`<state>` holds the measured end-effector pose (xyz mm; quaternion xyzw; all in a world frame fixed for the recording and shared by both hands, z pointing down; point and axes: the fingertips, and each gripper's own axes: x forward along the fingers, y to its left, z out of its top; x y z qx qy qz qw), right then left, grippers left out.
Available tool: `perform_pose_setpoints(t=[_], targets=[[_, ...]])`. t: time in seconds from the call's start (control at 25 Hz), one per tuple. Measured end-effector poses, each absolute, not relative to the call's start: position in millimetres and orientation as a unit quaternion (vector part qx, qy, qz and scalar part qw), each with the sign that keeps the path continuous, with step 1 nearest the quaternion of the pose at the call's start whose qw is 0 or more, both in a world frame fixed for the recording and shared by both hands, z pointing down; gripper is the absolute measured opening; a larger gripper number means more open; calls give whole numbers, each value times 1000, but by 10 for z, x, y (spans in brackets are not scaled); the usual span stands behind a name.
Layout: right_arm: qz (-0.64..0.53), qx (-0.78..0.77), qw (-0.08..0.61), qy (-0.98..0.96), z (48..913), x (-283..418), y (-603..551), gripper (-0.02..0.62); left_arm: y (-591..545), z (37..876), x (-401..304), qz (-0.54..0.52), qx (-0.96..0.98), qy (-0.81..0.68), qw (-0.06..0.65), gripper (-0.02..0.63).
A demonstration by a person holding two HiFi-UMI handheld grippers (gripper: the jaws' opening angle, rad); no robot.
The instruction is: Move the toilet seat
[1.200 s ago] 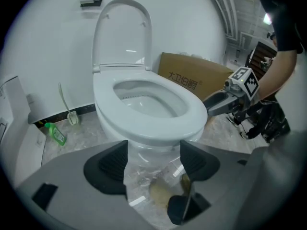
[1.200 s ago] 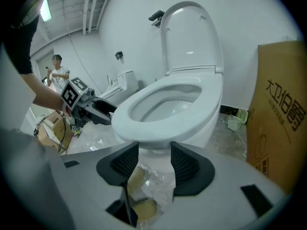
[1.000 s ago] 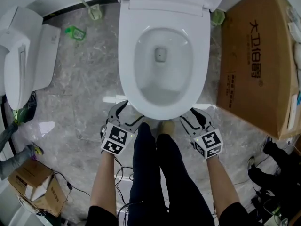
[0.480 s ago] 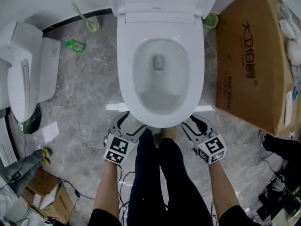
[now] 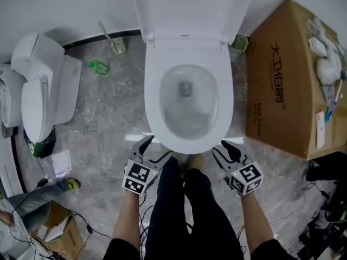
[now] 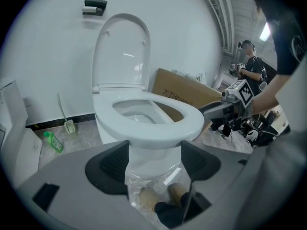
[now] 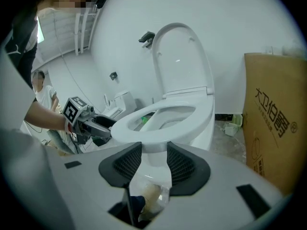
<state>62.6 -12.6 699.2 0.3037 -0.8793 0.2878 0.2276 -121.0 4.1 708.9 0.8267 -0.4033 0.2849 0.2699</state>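
**Fingers.** Left gripper (image 6: pixel 154 161): the two dark ribbed pads (image 6: pixel 112 164) stand apart and press on nothing. The white ceramic bowl front (image 6: pixel 153 151) shows through the gap, farther off. Right gripper (image 7: pixel 154 163): its dark ribbed pads (image 7: pixel 127 166) are also apart and have just been closing. No object is clamped between them (only the bowl pedestal appears beyond the gap).

**Gripper position.** In the head view, the left gripper sits at the front-left curve of the toilet rim and the right gripper at the front-right curve. The tips are close to the rim edge; contact cannot be confirmed. In both gripper views the front edge of the seat lies just above the pad tips.

**Task object.** The white oval plastic toilet seat (image 5: pixel 152 99) lies flat on the bowl. The white lid (image 5: pixel 192 4) stands upright against the white wall (image 5: pixel 65 4).

**Surroundings.**
- The person's legs in dark trousers (image 5: pixel 184 210) are between the two grippers, with tan shoes (image 5: pixel 195 160) at the toilet base.
- A large brown cardboard box with black printed characters (image 5: pixel 282 85) stands just beside the toilet on its right.
- A second white toilet (image 5: pixel 40 91) is well apart on the left.
- A small green bottle (image 5: pixel 99 66) lies between the two toilets on the grey marble floor (image 5: pixel 108 118).
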Motion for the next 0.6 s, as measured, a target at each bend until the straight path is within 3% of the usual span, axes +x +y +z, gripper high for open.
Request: perform_pose_setpoints(t=[0.6], targets=[[255,336,170,-890,5864,555,-604,161,-418,5902,-1254,229,840,-434,232,319]])
